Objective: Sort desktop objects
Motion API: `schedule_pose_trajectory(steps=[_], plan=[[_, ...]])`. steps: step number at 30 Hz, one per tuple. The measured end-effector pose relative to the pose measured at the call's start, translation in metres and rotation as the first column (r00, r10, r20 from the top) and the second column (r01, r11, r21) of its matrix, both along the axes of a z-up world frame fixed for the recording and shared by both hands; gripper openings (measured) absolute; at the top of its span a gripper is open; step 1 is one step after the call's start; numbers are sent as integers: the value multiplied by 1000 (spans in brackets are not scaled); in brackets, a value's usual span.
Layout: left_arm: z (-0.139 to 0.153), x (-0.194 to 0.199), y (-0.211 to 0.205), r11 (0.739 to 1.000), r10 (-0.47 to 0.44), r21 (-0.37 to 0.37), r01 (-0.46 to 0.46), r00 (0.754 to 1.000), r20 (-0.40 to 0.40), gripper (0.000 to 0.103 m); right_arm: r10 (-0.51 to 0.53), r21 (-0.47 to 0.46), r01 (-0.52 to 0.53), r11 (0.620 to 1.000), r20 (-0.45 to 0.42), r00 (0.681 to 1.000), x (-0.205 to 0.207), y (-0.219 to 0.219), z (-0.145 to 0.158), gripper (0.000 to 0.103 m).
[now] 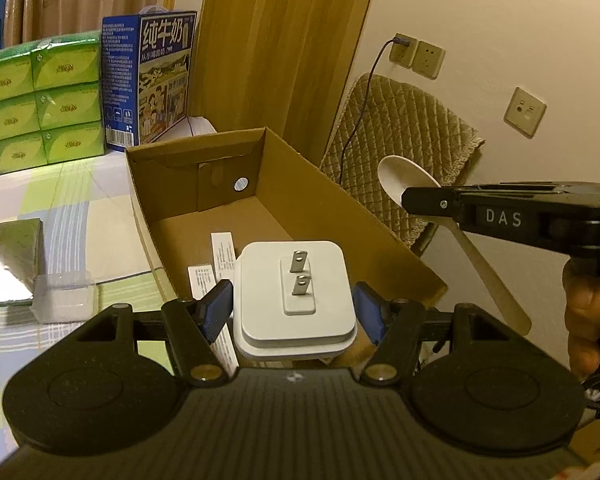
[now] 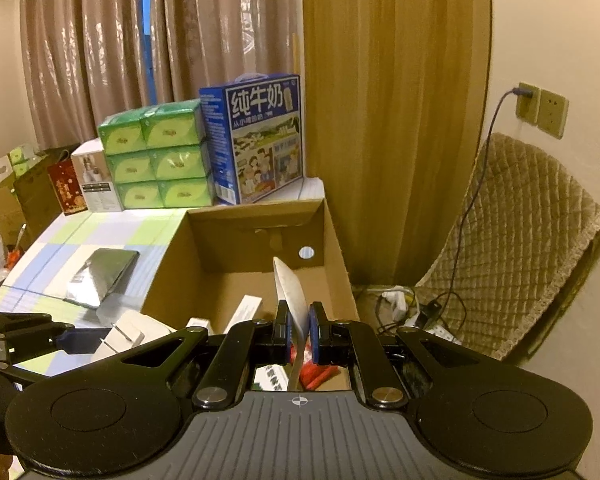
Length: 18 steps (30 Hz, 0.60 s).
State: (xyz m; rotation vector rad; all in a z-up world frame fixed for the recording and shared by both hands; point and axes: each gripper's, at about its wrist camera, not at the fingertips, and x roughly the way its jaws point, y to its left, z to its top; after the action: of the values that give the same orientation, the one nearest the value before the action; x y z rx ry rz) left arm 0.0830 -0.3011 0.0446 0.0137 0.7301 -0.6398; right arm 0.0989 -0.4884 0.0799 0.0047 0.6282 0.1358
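I have both loads above the cardboard box point(image 1: 260, 200): left gripper point(image 1: 294, 304) clenched on the white plug adapter point(image 1: 296, 300), right gripper point(image 2: 299, 322) pinching the spoon point(image 2: 292, 292). Next move, I judge: lower and release inside.

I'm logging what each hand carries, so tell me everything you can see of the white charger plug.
The white charger plug is a rounded square block of smooth plastic with a stepped face and two flat metal prongs pointing toward the cardboard box. The left tool is shut on its sides with blue pads, holding it above the box's near end.
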Motion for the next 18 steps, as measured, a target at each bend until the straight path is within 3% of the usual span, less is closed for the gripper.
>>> schedule_pose_trajectory(steps=[9, 18], plan=[[-13, 39, -10, 1000, 6, -2, -6, 1000, -8, 63, -1, -1, 1, 1000, -22, 1000, 44, 4, -12, 6], [-18, 46, 13, 999, 53, -14, -53, 999, -4, 64, 24, 2, -24, 1000, -47, 999, 66, 16, -24, 6]])
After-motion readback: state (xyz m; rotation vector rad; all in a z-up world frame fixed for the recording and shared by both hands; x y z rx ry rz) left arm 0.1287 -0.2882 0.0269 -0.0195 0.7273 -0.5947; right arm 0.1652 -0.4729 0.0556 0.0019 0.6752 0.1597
